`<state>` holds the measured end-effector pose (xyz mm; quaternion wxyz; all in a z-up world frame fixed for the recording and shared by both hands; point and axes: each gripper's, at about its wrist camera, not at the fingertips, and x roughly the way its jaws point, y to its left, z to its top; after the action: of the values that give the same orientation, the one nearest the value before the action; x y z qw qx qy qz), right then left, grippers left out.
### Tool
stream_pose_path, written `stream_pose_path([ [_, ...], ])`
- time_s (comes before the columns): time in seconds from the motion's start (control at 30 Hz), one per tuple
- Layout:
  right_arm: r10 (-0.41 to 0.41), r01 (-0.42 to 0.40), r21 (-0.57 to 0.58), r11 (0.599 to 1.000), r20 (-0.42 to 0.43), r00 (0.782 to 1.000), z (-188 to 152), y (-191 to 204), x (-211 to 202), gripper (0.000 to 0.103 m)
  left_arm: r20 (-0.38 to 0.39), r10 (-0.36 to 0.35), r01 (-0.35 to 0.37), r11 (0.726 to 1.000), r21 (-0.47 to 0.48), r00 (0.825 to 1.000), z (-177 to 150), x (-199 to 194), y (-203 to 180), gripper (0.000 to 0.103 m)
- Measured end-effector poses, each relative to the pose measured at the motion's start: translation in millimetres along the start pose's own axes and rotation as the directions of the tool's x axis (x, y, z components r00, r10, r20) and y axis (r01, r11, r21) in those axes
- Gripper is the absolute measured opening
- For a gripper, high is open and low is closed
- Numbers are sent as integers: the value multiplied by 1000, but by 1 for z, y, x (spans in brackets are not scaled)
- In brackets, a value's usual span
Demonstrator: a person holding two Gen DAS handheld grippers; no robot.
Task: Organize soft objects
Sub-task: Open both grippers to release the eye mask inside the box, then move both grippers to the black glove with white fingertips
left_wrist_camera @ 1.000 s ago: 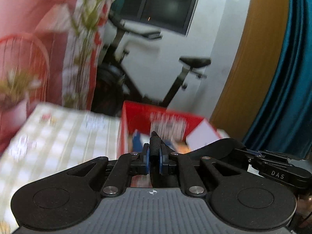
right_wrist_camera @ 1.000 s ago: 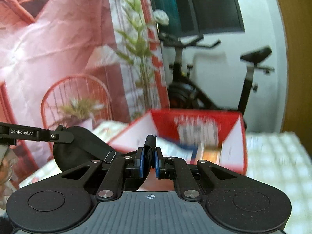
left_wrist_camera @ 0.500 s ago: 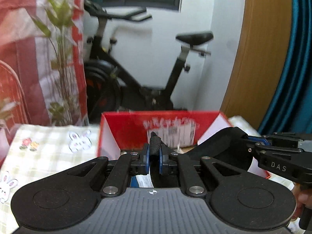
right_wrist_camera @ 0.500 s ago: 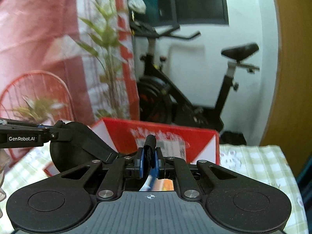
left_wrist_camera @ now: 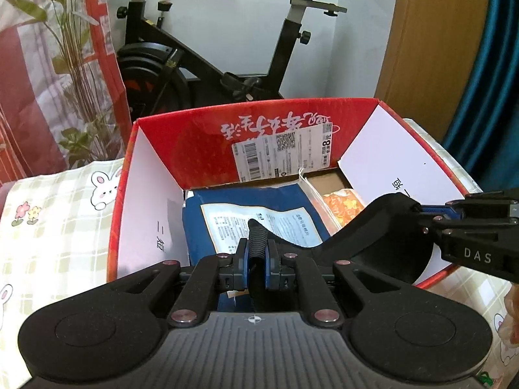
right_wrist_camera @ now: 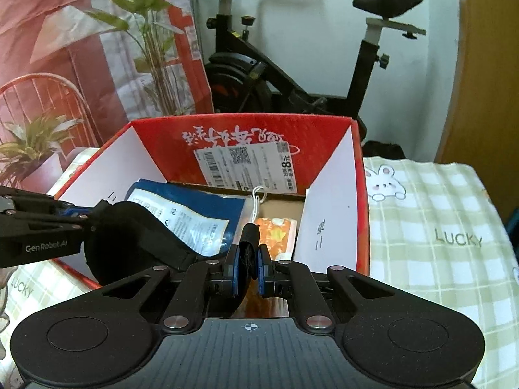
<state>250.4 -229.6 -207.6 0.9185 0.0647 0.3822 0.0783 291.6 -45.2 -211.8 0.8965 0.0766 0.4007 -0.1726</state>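
Both jaws clenched on one floppy black fabric piece, one end each. Left gripper (left_wrist_camera: 257,243) pinches a ribbed black edge; right gripper (right_wrist_camera: 249,246) pinches the other end. Black cloth (left_wrist_camera: 386,230) sags in a rounded fold between them, spanning the near edge of the open red cardboard box with white inner flaps (left_wrist_camera: 207,136). Probably two-point hold because the piece is limp: single pinch would let it bunch.

Both grippers tilt down over the box mouth, so likely the box is the drop target. Already inside: flat blue plastic pouch with white label (left_wrist_camera: 259,217) on the left, orange-patterned packet in clear wrap (left_wrist_camera: 343,204) to the right, so cloth likely lands on top.

Box sits on a green-checked tablecloth with rabbit prints (right_wrist_camera: 438,214). Black exercise bike (right_wrist_camera: 292,74) stands far behind, against the wall.
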Motion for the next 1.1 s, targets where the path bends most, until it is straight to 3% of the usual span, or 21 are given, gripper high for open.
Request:
stream_pose_path([
  [0.17,-2,2,-11,1000,-1,1000,2,-2,-2,14,-8,3,-3,1000,18,1000,-2,-7,-7,13],
  [0.23,-14,14,-23,1000,6,1000,3,1,-5,20,-12,2,-2,1000,11,1000,-1,-9,-5,22],
  [0.3,-25,26,-40,999,21,999,3,3,-11,26,-2,-10,10,1000,1,1000,0,-14,-3,55],
  [0.43,-84,89,-92,992,54,995,5,11,-25,56,41,-26,26,1000,-11,999,1,-32,0,67],
  [0.5,-100,108,-106,989,79,992,5,13,-34,59,66,-23,24,1000,-9,998,0,-44,2,72],
  [0.83,-27,42,-101,994,142,989,-10,28,-81,65,146,-29,38,997,-60,989,-26,-98,15,76],
  [1.1,39,-22,-144,989,117,992,-46,53,-86,65,123,-49,62,993,-98,991,-64,-106,21,76],
])
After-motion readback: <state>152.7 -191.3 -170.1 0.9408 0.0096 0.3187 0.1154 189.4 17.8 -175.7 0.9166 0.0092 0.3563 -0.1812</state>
